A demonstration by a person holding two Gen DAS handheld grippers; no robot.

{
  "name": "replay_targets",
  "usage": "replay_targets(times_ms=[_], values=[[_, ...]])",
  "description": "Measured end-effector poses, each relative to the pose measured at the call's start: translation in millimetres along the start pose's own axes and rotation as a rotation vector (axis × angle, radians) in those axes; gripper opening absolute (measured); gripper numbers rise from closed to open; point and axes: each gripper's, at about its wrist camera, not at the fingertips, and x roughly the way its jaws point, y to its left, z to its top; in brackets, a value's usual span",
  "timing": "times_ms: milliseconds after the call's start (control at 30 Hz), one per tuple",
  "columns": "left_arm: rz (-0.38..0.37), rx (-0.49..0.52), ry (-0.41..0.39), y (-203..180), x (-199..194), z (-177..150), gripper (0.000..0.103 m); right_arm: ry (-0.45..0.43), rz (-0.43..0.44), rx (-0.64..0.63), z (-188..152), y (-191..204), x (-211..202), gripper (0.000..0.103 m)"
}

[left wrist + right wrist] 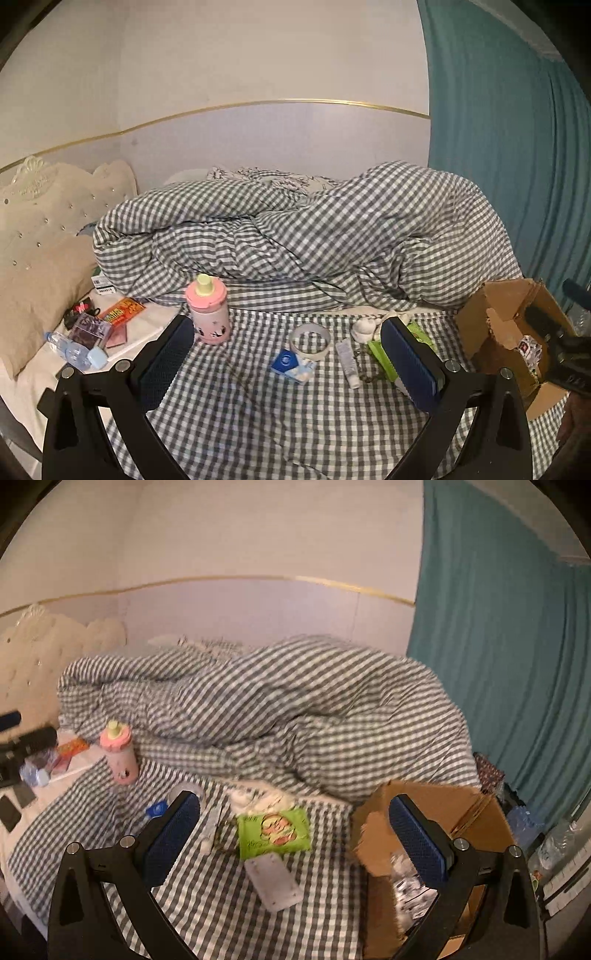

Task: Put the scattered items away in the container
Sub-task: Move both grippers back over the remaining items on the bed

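Note:
On the checked bedsheet lie a pink bottle (pixel 208 310), a tape roll (pixel 309 341), a blue tissue pack (pixel 293 365), a white tube (pixel 348 363), a small white figure (pixel 364 328) and a green packet (pixel 384 354). My left gripper (pixel 288 325) hangs open above them, holding nothing. An open cardboard box (pixel 517 339) stands at the right. In the right wrist view, my right gripper (pixel 293 801) is open and empty, its right finger in front of the cardboard box (pixel 443 812). The green packet (pixel 273 832) and a grey flat plate (pixel 273 882) lie between its fingers.
A bunched checked duvet (pixel 295 236) fills the back of the bed. At the left are a beige pillow (pixel 40 295), a water bottle (pixel 74 349), a purple box (pixel 90 328) and an orange packet (pixel 122 310). A teal curtain (pixel 509 147) hangs at the right.

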Motion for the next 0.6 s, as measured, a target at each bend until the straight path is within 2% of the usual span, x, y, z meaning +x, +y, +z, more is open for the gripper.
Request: replay_targets(times_ms=[267, 600], values=[[0.003, 0.008, 0.071, 12, 22, -3, 0.103, 0.13, 0.041, -0.057, -12, 17, 35, 0.103], [-0.02, 0.06, 0.23, 2, 76, -28, 0.103, 0.253, 0.079, -0.065, -25, 21, 81, 0.103]])
